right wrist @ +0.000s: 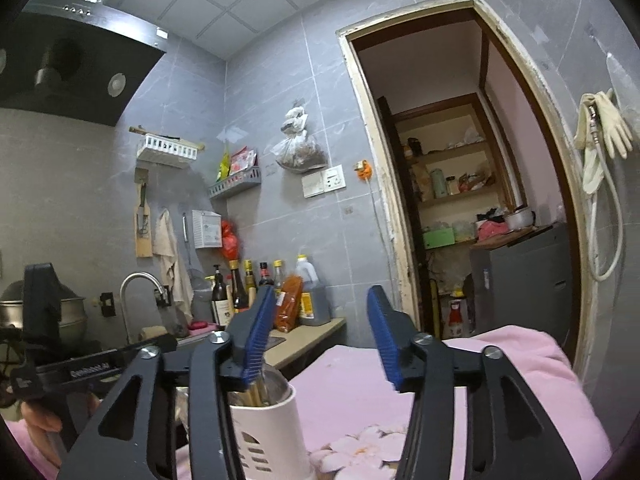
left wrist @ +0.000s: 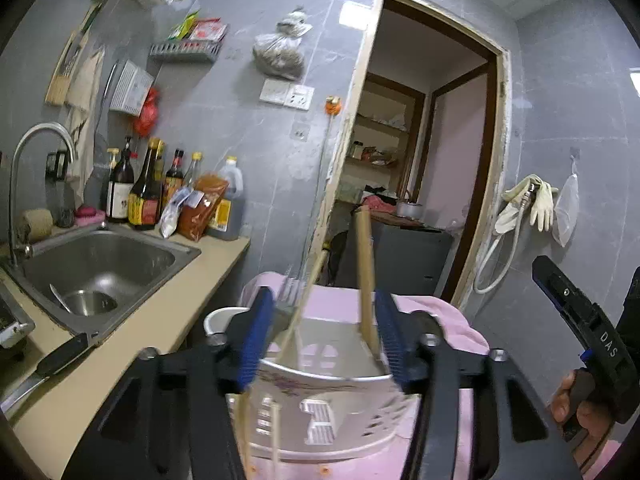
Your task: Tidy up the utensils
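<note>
In the left wrist view my left gripper (left wrist: pixel 320 344) is closed around a white perforated utensil holder (left wrist: pixel 324 412), its blue pads pressing the holder's sides. Wooden chopsticks (left wrist: pixel 366 280) and a fork (left wrist: pixel 290 292) stick up out of it. The holder stands over a pink cloth (left wrist: pixel 448 312). In the right wrist view my right gripper (right wrist: pixel 320 340) is open and empty above the pink cloth (right wrist: pixel 352 392). The white holder (right wrist: pixel 268 428) with chopsticks (right wrist: pixel 256 392) sits just under its left finger. The right gripper also shows at the right edge of the left wrist view (left wrist: pixel 592 344).
A steel sink (left wrist: pixel 100 264) with a bowl and a faucet (left wrist: pixel 36 168) lies to the left. Sauce bottles (left wrist: pixel 148 188) line the counter's back. A black-handled knife (left wrist: pixel 44 364) lies on the counter's front edge. An open doorway (left wrist: pixel 420 168) is ahead. Pots (right wrist: pixel 40 312) stand far left.
</note>
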Demonstrator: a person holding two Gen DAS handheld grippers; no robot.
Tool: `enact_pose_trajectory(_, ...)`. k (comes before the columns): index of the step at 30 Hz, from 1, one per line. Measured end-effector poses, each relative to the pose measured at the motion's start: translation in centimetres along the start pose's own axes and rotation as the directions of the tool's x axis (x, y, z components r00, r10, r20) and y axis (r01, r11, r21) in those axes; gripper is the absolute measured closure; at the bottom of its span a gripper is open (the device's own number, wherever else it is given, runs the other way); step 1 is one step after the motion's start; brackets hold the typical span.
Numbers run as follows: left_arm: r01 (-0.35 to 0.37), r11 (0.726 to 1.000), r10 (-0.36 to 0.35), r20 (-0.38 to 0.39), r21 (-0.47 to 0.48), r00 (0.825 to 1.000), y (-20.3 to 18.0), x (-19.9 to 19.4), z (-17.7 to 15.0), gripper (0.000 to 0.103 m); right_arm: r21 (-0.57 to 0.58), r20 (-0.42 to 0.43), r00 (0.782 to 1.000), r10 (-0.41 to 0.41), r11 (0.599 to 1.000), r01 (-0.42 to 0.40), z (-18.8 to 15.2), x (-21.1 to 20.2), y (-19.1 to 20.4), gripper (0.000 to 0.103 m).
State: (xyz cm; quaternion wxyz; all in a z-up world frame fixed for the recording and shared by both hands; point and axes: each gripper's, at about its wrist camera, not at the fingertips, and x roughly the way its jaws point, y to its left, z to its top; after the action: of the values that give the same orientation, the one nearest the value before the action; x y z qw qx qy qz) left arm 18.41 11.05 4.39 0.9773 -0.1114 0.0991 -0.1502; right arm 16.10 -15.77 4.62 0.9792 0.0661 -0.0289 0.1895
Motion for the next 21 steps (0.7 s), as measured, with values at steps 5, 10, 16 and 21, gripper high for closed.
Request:
enact_pose_trajectory(5, -0.002, 0.998, 0.001, 0.017, 0.056, 1.000, -3.2, -1.5, 0.4, 0.027, -0.025, -0.012, 0.999, -0.050, 0.998, 0.049, 0.7, -2.3, -0.9, 0.032)
enact_pose_trajectory(10, -0.017, 0.995, 0.016, 0.012, 0.100, 1.000, -5.9, -2.8, 0.1, 0.015, -0.031, -0.064, 0.990, -0.130, 0.991, 0.128, 1.4, -4.9, -1.8, 0.025)
enact_pose_trajectory(16, -0.026, 0.996, 0.029, -0.040, 0.080, 0.999, -7.6, -4.0, -1.4, 0.004, -0.036, -0.116, 0.978, -0.174, 0.985, 0.171, 1.8, -8.3, -2.6, 0.010)
enact_pose_trajectory(21, -0.007, 0.998, 0.012, -0.077, 0.062, 0.997, -8.3, -5.4, -3.1, 0.002, -0.042, -0.159, 0.969, -0.190, 0.982, 0.185, 1.5, -10.6, -2.7, 0.000)
